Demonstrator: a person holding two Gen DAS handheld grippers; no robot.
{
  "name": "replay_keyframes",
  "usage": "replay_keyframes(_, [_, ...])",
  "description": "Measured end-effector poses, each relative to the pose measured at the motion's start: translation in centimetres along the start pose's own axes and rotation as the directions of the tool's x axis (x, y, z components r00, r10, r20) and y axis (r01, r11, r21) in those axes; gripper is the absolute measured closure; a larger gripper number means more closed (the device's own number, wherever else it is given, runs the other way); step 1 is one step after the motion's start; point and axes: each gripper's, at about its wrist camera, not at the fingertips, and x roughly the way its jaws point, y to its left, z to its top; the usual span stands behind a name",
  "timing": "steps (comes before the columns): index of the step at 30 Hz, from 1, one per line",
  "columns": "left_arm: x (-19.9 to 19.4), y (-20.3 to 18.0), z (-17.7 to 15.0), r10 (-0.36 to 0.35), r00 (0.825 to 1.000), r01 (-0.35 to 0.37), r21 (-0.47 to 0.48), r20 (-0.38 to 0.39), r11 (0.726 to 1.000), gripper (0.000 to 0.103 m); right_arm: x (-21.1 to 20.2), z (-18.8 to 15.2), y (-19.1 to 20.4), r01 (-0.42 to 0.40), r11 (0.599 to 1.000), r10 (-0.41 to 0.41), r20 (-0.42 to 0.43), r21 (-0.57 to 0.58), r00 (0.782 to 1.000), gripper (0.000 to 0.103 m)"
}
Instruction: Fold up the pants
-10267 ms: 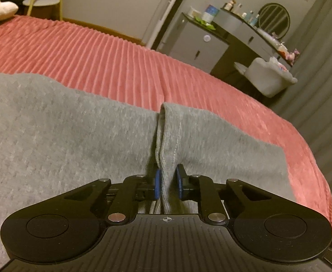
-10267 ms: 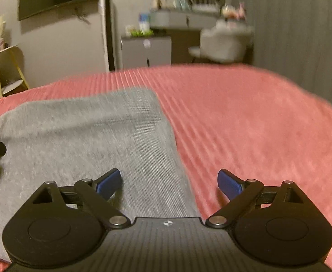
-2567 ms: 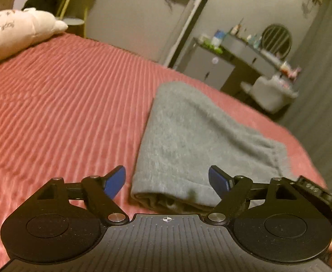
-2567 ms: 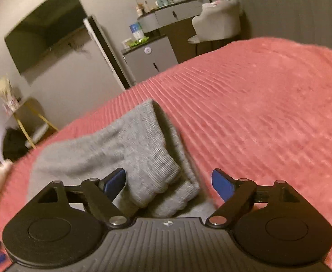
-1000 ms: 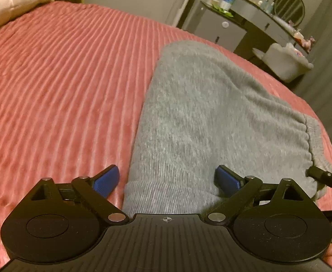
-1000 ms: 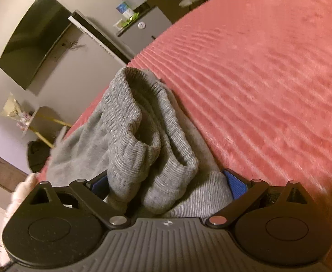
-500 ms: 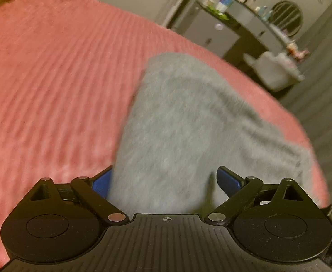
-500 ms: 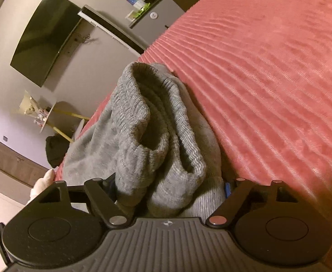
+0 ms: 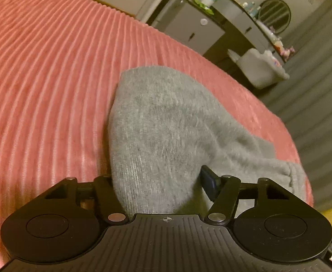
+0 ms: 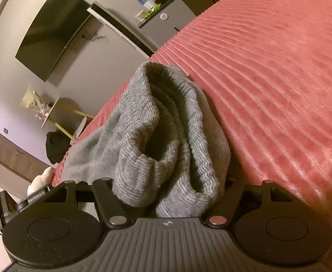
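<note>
The grey pants (image 9: 166,117) lie folded into a thick bundle on the pink ribbed bed cover (image 9: 52,79). My left gripper (image 9: 157,179) straddles the bundle's near folded end. Its jaws are closing, and the cloth bulges up between them, hiding the left pad and touching the right one. In the right wrist view, the ribbed cuffs and waistband of the pants (image 10: 143,117) are bunched between the fingers of my right gripper (image 10: 168,181). Its jaws are closing too, and both pads are buried in the fabric.
The bed cover (image 10: 279,68) stretches wide around the bundle. Beyond the bed stand a grey cabinet (image 9: 193,31), a dresser with a round mirror (image 9: 274,15) and a white chair (image 9: 259,68). A dark wall screen (image 10: 52,29) and a yellow-legged side table (image 10: 59,113) are at the left.
Both grippers have pushed in over the ends of the bundle. Their jaws have narrowed from wide open onto the cloth, which now bunches up between them.
</note>
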Motion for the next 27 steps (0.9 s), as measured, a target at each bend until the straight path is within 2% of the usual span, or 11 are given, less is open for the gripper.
replay_keyframes(4, [0.7,0.8,-0.1,-0.046,0.999,0.046,-0.031,0.002,0.998,0.022,1.0,0.3,0.3,-0.006,1.000,0.006,-0.019,0.015,1.000,0.016])
replay_keyframes(6, [0.7,0.4,-0.1,-0.018,1.000,0.018,-0.019,0.013,1.000,0.029,1.2,0.3,0.9,0.022,1.000,-0.022,-0.011,0.001,1.000,0.017])
replay_keyframes(8, [0.2,0.1,-0.2,-0.006,1.000,0.005,0.009,0.031,1.000,0.046,0.9,0.0,1.8,0.074,0.996,-0.073,0.015,-0.048,0.997,0.032])
replay_keyframes(11, [-0.8,-0.1,-0.2,-0.029,0.997,0.030,-0.022,0.076,0.999,0.061,0.1,-0.4,3.7,0.111,0.988,-0.104,0.069,-0.104,0.992,0.042])
replay_keyframes(18, [-4.0,-1.0,0.6,-0.117,0.960,0.122,-0.003,0.256,0.993,0.068,-2.0,0.8,8.7,0.039,0.976,0.002,0.191,-0.214,0.982,0.046])
replay_keyframes(19, [-4.4,-0.9,0.6,-0.123,0.951,0.128,0.001,0.284,0.992,0.066,-1.9,1.2,8.9,0.034,0.975,0.010,0.199,-0.218,0.980,0.046])
replay_keyframes(20, [-4.6,-0.8,0.7,-0.107,0.943,0.112,0.001,0.314,0.994,0.055,-1.8,1.6,8.9,0.026,0.976,0.021,0.208,-0.218,0.978,0.046])
replay_keyframes(22, [-4.6,-0.8,0.7,0.039,0.936,-0.033,-0.022,0.349,0.999,0.030,-1.2,2.5,8.3,0.027,0.978,0.019,0.217,-0.206,0.976,0.036])
replay_keyframes(23, [-4.8,-0.7,0.4,0.155,0.911,-0.143,-0.059,0.382,0.988,0.017,-0.7,2.8,8.0,0.090,0.976,-0.046,0.212,-0.200,0.976,0.023])
replay_keyframes(25, [-5.4,-0.6,0.3,0.223,0.879,-0.212,-0.074,0.420,0.974,0.014,-0.6,2.7,7.5,0.254,0.950,-0.209,0.234,-0.183,0.950,0.017])
replay_keyframes(27, [-5.8,-1.0,0.6,0.209,0.883,-0.205,-0.057,0.421,0.977,0.011,-0.9,1.6,7.5,0.336,0.918,-0.279,0.258,-0.211,0.925,0.017])
